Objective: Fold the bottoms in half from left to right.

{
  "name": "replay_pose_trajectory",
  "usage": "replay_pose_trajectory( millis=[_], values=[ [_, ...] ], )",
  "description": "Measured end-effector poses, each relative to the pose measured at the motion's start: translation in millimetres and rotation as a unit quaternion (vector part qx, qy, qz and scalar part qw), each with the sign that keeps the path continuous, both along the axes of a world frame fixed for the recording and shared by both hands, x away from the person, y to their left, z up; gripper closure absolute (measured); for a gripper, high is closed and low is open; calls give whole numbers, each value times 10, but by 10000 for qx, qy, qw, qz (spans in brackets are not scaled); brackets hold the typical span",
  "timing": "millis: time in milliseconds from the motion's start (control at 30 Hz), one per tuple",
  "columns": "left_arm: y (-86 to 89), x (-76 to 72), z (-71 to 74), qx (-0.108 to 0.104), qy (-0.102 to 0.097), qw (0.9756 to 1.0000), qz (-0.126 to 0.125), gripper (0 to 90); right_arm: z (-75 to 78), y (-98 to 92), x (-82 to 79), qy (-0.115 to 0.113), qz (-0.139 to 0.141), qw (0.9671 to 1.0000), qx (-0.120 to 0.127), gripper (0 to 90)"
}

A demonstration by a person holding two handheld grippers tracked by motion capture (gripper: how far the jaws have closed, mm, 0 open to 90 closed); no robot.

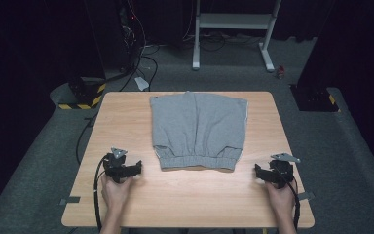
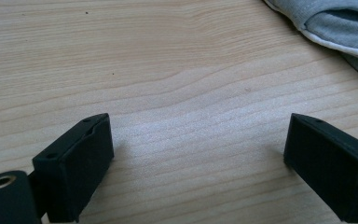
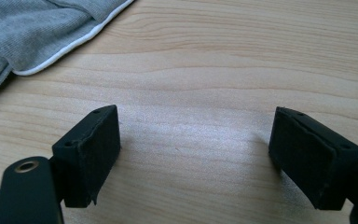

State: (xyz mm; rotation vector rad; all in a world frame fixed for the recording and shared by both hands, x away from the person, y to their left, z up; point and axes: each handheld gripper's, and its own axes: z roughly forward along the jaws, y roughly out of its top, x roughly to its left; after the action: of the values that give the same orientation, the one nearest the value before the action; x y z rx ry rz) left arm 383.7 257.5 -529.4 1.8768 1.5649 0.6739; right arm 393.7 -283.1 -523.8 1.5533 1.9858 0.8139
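A pair of grey shorts (image 1: pixel 198 129) lies flat in the middle of the wooden table (image 1: pixel 126 112), its elastic waistband towards me. My left gripper (image 1: pixel 137 169) rests on the table to the left of the waistband, held in a hand, jaws wide apart and empty. My right gripper (image 1: pixel 257 172) rests to the right of the waistband, also open and empty. In the left gripper view my left gripper (image 2: pixel 198 154) has bare wood between its jaws, with the shorts' edge (image 2: pixel 335 23) at the upper right. In the right gripper view my right gripper (image 3: pixel 196 149) faces bare wood, the shorts (image 3: pixel 32 32) at the upper left.
The table's front edge (image 1: pixel 185 222) is near my forearms, with tape tabs (image 1: pixel 70 200) at its corners. Grey carpet surrounds the table. Beyond it stand a white metal frame (image 1: pixel 233 29), cables (image 1: pixel 136 58) and a yellow-black striped base (image 1: pixel 80 97).
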Motion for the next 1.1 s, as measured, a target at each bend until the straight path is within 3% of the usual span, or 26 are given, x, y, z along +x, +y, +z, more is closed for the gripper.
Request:
replay_pose_trajectory(
  millis=[767, 967, 1100],
  values=[
    [-17, -10, 4, -13, -46, 9997, -240, 125, 3, 7, -5, 1, 3, 10000, 15, 178],
    [-48, -13, 5, -18, -47, 9999, -111, 133, 3, 9, -5, 0, -13, 10000, 24, 177],
    [-49, -13, 6, -14, -49, 9999, -152, 136, 4, 16, -12, 15, -29, 10000, 31, 173]
  ],
)
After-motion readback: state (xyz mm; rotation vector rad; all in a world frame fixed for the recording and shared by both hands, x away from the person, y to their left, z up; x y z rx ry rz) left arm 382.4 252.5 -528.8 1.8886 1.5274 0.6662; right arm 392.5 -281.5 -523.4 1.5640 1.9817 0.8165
